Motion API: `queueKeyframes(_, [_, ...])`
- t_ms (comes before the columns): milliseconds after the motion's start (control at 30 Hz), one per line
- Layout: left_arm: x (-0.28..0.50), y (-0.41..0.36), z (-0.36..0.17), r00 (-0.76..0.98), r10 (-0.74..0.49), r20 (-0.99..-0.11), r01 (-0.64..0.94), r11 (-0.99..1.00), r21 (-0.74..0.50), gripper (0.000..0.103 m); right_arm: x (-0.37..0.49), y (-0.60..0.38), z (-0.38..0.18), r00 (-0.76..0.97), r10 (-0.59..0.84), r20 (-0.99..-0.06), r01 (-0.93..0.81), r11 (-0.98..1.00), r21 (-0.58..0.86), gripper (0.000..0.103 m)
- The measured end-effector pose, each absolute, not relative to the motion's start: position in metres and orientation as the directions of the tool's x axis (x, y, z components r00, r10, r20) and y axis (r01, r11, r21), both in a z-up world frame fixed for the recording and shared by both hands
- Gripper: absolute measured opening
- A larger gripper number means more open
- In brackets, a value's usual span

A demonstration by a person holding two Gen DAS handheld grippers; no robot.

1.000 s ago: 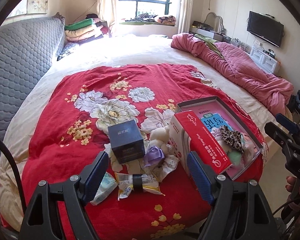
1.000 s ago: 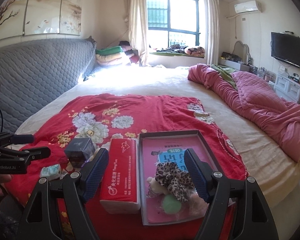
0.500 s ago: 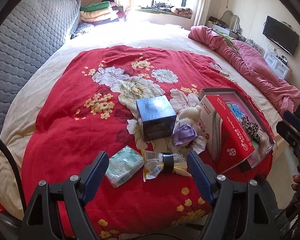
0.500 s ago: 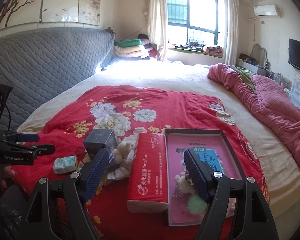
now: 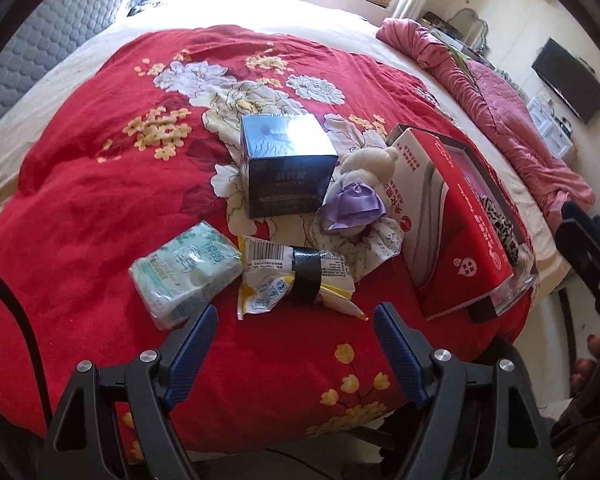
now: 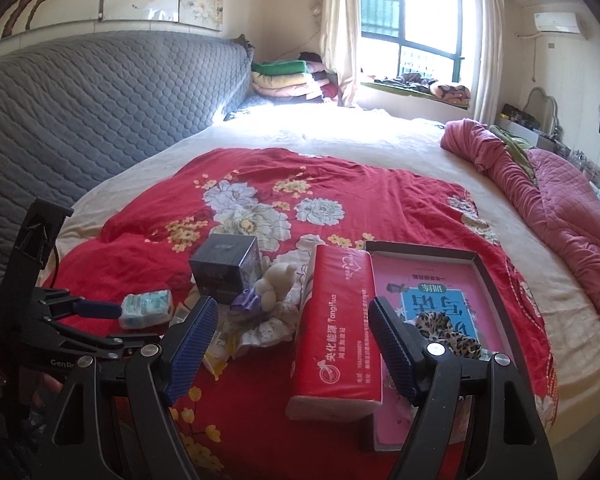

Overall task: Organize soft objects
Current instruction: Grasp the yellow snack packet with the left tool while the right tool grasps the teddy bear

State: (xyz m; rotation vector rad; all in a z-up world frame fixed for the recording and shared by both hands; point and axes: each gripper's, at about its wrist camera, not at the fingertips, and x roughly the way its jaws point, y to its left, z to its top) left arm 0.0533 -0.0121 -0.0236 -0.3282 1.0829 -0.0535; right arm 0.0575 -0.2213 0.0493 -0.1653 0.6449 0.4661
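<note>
On the red floral blanket (image 5: 80, 184) lie a green-white tissue pack (image 5: 186, 270), a crumpled yellow-white wrapper with a black band (image 5: 296, 280), a white plush bear with a purple bow (image 5: 358, 196), a dark blue box (image 5: 286, 166) and a red tissue pack (image 5: 448, 216) leaning on a shallow tray (image 6: 484, 276). The tray holds a pink book and a leopard scrunchie (image 6: 446, 330). My left gripper (image 5: 296, 344) is open and empty, just short of the wrapper. My right gripper (image 6: 292, 340) is open and empty over the red tissue pack (image 6: 336, 324).
A pink quilt (image 6: 556, 196) is bunched along the right side of the bed. A grey quilted headboard (image 6: 100, 96) stands at the left. Folded blankets (image 6: 288, 76) are stacked by the window. The blanket's near edge hangs over the bed edge below both grippers.
My left gripper has moved forward and tilted down toward the wrapper and tissue pack. My right gripper has shifted left, from over the tray to over the red tissue pack. Both stayed open.
</note>
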Motion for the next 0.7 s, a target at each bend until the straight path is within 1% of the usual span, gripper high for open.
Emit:
queueKeyframes(33, [0.057, -0.01, -0.027, 0.465, -0.224, -0.857, -0.153, 0.932, -0.327, 0.08, 0.059, -0.222, 0.048, 0.7, 0.364, -0.615, -0.464, 0.886, -0.004, 0.079])
queueKeyframes(200, [0.077, -0.004, -0.043, 0.452, -0.272, -0.85, -0.301, 0.85, -0.432, 0.08, 0.065, -0.224, 0.039, 0.686, 0.371, -0.626, -0.464, 0.886, 0.017, 0.079])
queueKeyframes(300, [0.088, 0.0, -0.051, 0.438, -0.267, -0.858, -0.377, 0.812, -0.445, 0.079, 0.068, -0.226, 0.034, 0.679, 0.375, -0.632, -0.464, 0.885, 0.026, 0.079])
queueKeyframes(400, [0.098, 0.002, -0.062, 0.41, -0.251, -0.877, -0.44, 0.788, -0.431, 0.079, 0.072, -0.228, 0.031, 0.676, 0.378, -0.632, -0.459, 0.888, 0.04, 0.079])
queueKeyframes(500, [0.11, 0.001, -0.075, 0.372, -0.257, -0.892, -0.495, 0.758, -0.425, 0.074, 0.077, -0.23, 0.028, 0.674, 0.381, -0.633, -0.455, 0.889, 0.05, 0.079])
queueKeyframes(600, [0.116, 0.001, -0.082, 0.356, -0.235, -0.904, -0.543, 0.736, -0.405, 0.074, 0.08, -0.23, 0.024, 0.669, 0.382, -0.638, -0.456, 0.889, 0.055, 0.079])
queueKeyframes(667, [0.12, -0.001, -0.083, 0.352, -0.222, -0.909, -0.554, 0.734, -0.393, 0.07, 0.083, -0.229, 0.021, 0.665, 0.385, -0.641, -0.459, 0.887, 0.057, 0.079])
queueKeyframes(700, [0.122, -0.001, -0.083, 0.351, -0.211, -0.912, -0.556, 0.737, -0.385, 0.062, 0.084, -0.229, 0.02, 0.662, 0.383, -0.644, -0.459, 0.887, 0.057, 0.079])
